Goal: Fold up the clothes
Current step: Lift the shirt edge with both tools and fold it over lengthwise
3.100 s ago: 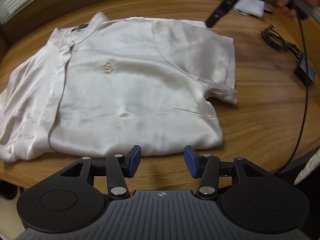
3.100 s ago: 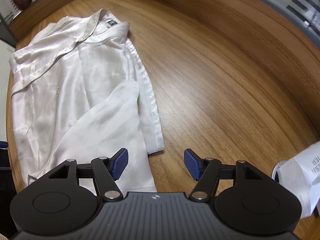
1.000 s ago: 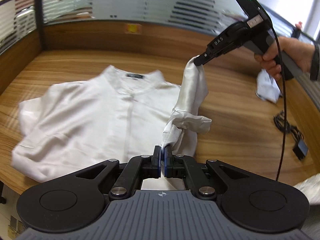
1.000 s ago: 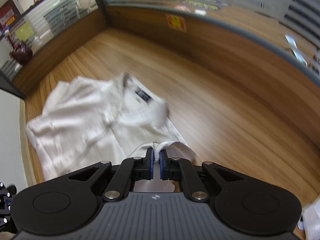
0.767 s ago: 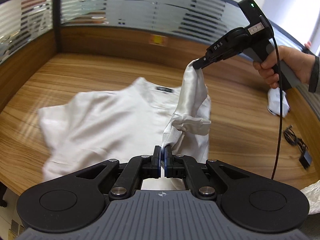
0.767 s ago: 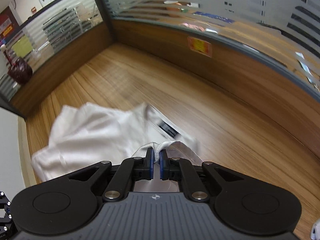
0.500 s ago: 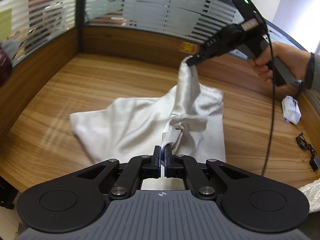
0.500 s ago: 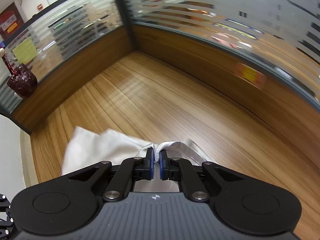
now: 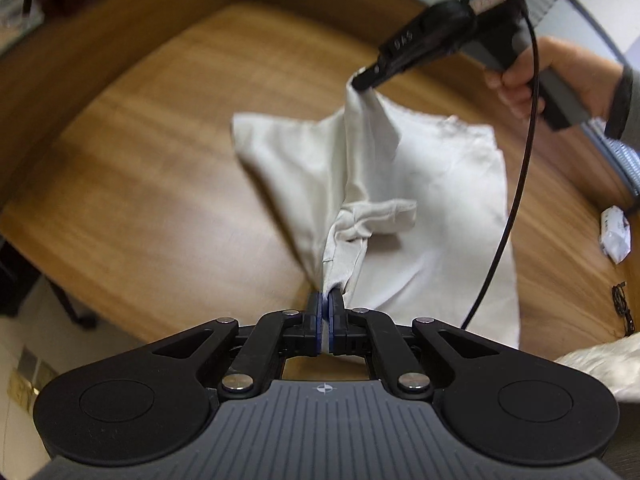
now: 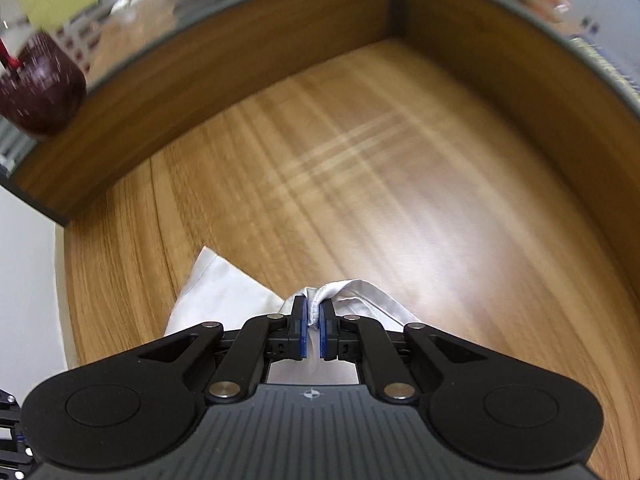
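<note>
Shirt: the white shirt (image 9: 420,208) lies partly on the wooden tabletop (image 9: 152,184), with one long edge lifted off it at two points; a bunched sleeve cuff hangs between them.
Left gripper: the left gripper (image 9: 325,312) has its blue-padded fingers (image 9: 316,320) closed tight on a low corner of the shirt's lifted edge, just above the tabletop's near rim.
Right gripper: the right gripper (image 9: 362,80) is held higher and farther in, tilted downward, its tip pinched on the upper end of the same edge; in its own view the right gripper's pads (image 10: 302,332) are nearly together with a fold of fabric (image 10: 332,292) between them.
Hand: a hand (image 9: 560,80) grips the right gripper's handle from the right, sleeve at the wrist; a black cable (image 9: 520,160) droops from it across the shirt.
Open room: bare tabletop spreads wide to the left of the shirt and beyond it up to the wooden partition wall (image 10: 280,40).
Edges: the tabletop's near-left rim curves just below the left gripper; floor shows past it.
Right side: a small white packet (image 9: 616,234) and a coiled black cord (image 9: 622,304) lie near the right rim, apart from the shirt.
Sharpness: both views are motion-blurred.
</note>
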Demonstrator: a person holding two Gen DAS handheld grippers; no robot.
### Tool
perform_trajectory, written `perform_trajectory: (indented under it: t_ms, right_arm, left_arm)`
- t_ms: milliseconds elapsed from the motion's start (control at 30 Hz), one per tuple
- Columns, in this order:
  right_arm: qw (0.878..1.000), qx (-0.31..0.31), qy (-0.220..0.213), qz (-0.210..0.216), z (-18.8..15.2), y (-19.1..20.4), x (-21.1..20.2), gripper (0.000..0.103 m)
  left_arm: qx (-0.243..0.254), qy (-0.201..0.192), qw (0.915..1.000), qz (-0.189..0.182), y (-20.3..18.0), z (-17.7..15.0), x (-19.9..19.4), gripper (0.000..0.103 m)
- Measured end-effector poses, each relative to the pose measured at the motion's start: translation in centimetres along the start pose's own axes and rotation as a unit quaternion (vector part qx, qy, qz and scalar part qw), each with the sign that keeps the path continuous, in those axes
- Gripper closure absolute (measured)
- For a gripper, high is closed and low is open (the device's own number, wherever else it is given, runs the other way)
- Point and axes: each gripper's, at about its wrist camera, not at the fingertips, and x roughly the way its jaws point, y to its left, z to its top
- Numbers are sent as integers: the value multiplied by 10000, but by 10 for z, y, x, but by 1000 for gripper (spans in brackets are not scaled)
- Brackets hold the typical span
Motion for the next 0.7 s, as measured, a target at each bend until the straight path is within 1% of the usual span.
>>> perform_trajectory:
  t_ms: [200, 233, 300, 367, 467, 533, 600, 667, 700]
  right_arm:
    - [9992, -181, 366, 36, 10, 16, 33, 95]
    - [9989, -211, 427, 42, 12, 18, 38, 94]
    - [9981, -271, 549, 54, 15, 24, 49, 89]
    - [9972, -331, 671, 66, 18, 29, 60, 89]
    - [9972, -362, 648, 93, 20, 35, 63, 88]
    - [9974, -370, 603, 119, 20, 38, 62, 88]
    - [9977, -368, 560, 125, 20, 39, 60, 77]
    - [9980, -346, 505, 127, 20, 41, 56, 72]
    - [9982, -333, 475, 125, 20, 41, 54, 71]
  left_arm:
    - [-31, 387, 9992, -102, 7, -6, 9, 99]
    - [-33, 419, 9990, -134, 7, -7, 9, 99]
    - [-38, 482, 9986, -197, 7, -9, 8, 99]
    - [22, 437, 9986, -312, 5, -10, 2, 99]
    - [113, 386, 9983, -412, 5, -7, -1, 99]
    - [141, 530, 9976, -430, 5, -9, 1, 99]
    - [129, 735, 9964, -410, 7, -13, 5, 99]
    - [134, 802, 9960, -377, 8, -14, 6, 97]
    - [148, 802, 9960, -367, 9, -14, 5, 93]
